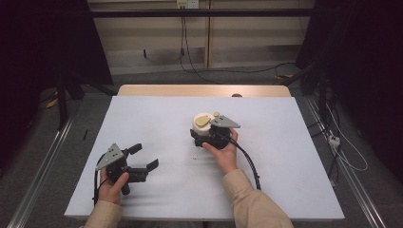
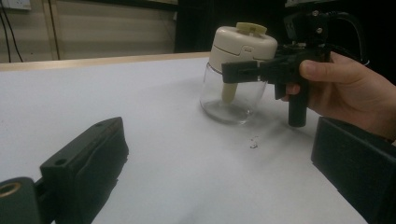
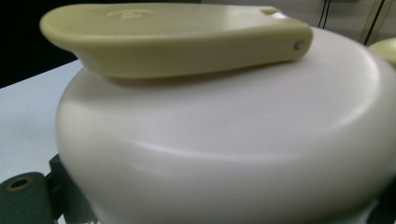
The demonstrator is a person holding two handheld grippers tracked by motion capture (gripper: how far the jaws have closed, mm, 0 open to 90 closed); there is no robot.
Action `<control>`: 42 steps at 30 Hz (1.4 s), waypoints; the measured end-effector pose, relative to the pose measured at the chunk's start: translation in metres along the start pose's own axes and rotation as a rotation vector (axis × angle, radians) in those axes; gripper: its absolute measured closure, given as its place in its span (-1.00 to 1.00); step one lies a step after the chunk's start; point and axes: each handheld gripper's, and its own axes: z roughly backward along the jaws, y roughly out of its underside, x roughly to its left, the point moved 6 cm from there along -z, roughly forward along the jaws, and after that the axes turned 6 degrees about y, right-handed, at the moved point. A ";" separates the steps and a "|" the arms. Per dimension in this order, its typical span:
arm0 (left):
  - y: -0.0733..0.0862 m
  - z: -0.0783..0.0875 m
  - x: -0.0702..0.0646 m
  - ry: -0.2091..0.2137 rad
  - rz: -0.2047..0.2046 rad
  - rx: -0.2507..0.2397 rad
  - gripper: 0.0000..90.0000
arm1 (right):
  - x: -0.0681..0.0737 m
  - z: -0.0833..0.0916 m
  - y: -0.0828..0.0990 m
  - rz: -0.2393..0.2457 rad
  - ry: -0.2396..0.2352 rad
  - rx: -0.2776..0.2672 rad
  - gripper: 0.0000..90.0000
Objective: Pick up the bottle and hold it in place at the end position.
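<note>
High view puts the glass jar (image 1: pixel 203 129) with its cream lid a little right of the middle of the white table (image 1: pixel 157 118), toward the far half, standing upright. From the left gripper view I can see the clear glass body (image 2: pixel 227 98) is empty apart from a pale stem hanging down from the lid (image 2: pixel 243 44), and a yellow-green flip handle (image 3: pixel 173 35) lies flat on top of that lid.

My right gripper (image 1: pixel 205 137) has its jaws closed on the jar at the lower rim of the lid, one black jaw crossing the front of it; the jar's base appears to rest on the table. My left gripper (image 1: pixel 142 159) sits near the left near corner, jaws spread wide with nothing between them, well apart from the jar.

I judge the grasp as made, and whatever follows — lifting, moving, or working the lid with the other tool — as not yet begun; the lid looks seated and the handle is down.

Room is generous. Bare table runs on all sides of the jar, with a small crumb-like speck (image 1: pixel 195 156) just near of it. The far edge, where a wooden strip (image 1: pixel 204 90) shows, is the closest boundary; the right edge is farther off. My left gripper has an open path across to the jar.
</note>
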 end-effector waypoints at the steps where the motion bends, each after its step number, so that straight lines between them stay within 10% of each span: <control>1: 0.000 0.000 0.000 0.000 0.000 0.000 -0.93 | 0.000 0.000 0.000 0.001 0.001 0.000 -0.86; 12: -0.016 -0.018 -0.005 -0.029 0.020 0.019 -0.92 | 0.000 0.000 0.000 0.001 0.000 0.001 -0.86; 42: -0.040 -0.062 -0.027 0.092 0.036 0.092 -0.31 | 0.000 0.000 0.000 0.004 -0.004 0.009 -0.86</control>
